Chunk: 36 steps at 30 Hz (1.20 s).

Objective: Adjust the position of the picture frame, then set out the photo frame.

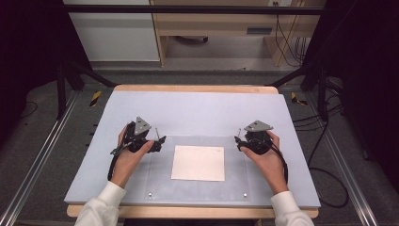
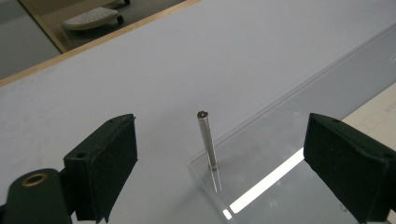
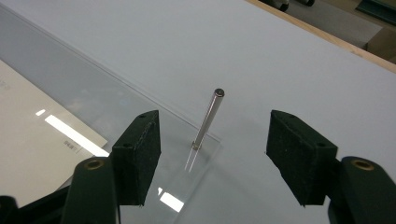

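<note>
A clear acrylic plate (image 1: 197, 141) lies on the blue-grey mat, with a white sheet of paper (image 1: 198, 163) at its middle. A thin metal pin stands upright at each far corner. My left gripper (image 1: 157, 135) is at the far left corner. Its jaws (image 2: 220, 149) stand open on both sides of the left pin (image 2: 207, 140) without touching it. My right gripper (image 1: 241, 139) is at the far right corner. It is open too (image 3: 215, 140), with the right pin (image 3: 208, 119) between the pads and clear of both.
The mat (image 1: 188, 108) covers a wooden table whose far edge (image 1: 195, 88) shows behind it. Two small metal studs (image 1: 149, 194) (image 1: 245, 194) mark the plate's near corners. Black frame posts and cables stand off both sides of the table.
</note>
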{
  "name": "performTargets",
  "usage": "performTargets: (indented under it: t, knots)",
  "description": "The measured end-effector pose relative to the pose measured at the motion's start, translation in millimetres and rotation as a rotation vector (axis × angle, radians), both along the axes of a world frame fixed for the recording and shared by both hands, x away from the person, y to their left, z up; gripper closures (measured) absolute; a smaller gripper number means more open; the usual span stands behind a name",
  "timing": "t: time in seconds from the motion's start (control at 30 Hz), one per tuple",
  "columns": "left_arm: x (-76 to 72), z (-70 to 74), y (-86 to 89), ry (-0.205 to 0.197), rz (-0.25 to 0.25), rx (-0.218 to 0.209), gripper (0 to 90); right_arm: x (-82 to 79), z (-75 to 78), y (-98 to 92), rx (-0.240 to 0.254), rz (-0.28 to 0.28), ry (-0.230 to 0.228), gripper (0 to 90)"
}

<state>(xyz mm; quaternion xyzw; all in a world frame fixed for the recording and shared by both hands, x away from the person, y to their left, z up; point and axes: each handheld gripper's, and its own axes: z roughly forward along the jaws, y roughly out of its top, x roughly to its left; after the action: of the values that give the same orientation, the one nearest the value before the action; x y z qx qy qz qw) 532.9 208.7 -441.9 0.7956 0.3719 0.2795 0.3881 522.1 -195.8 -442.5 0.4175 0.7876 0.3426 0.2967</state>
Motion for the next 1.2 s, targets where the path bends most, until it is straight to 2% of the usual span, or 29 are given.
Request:
performTargets:
  t: [0.13,0.2,0.3,0.33,0.37,0.43,0.57,0.6,0.67,0.77,0.87,1.0,1.2]
  knots:
    - [0.4,0.4,1.4,-0.003,0.012,-0.011,15.7,1.0,-2.9,1.8,-0.011,-0.007,-0.003,46.1]
    - [0.8,0.2,1.8,-0.019,0.020,0.000,18.9,2.0,-3.4,3.3,-0.013,-0.007,-0.015,50.7]
    - [1.4,0.3,2.1,-0.026,0.027,-0.009,31.0,4.7,-2.2,5.3,0.012,-0.003,-0.035,59.6]
    - [2.0,-0.1,1.3,-0.023,0.030,-0.021,33.5,6.2,-2.0,6.8,0.011,-0.002,-0.030,62.2]
    - [2.9,-0.7,0.5,-0.022,0.029,-0.037,40.6,7.9,-2.1,8.5,0.010,0.002,-0.025,65.0]
    - [4.9,-2.2,-2.0,-0.025,0.038,-0.036,43.6,10.9,-2.3,11.3,0.016,0.002,-0.017,69.7]
    - [7.6,-5.1,-5.3,-0.024,0.050,-0.059,55.0,15.7,-0.9,15.2,0.015,-0.028,-0.006,76.9]
    - [7.8,-5.4,-5.6,-0.025,0.057,-0.062,61.0,17.7,-0.3,14.1,0.021,-0.033,0.000,79.9]
    - [8.8,-6.1,-5.3,-0.025,0.084,-0.064,62.9,19.0,-0.5,13.2,0.022,-0.034,0.004,81.5]
    - [9.0,-8.1,-4.4,-0.016,0.079,-0.060,72.5,20.4,0.5,12.8,0.031,-0.032,0.010,83.6]
    - [8.9,-9.9,-3.9,-0.013,0.078,-0.064,74.1,21.0,0.5,13.1,0.029,-0.033,0.011,83.8]
    - [8.9,-10.4,-4.9,-0.012,0.076,-0.049,82.3,21.6,1.5,12.8,0.041,-0.040,0.027,84.4]
    - [9.0,-9.9,-4.1,0.002,0.084,-0.065,83.2,22.1,2.0,12.9,0.054,-0.048,0.036,84.8]
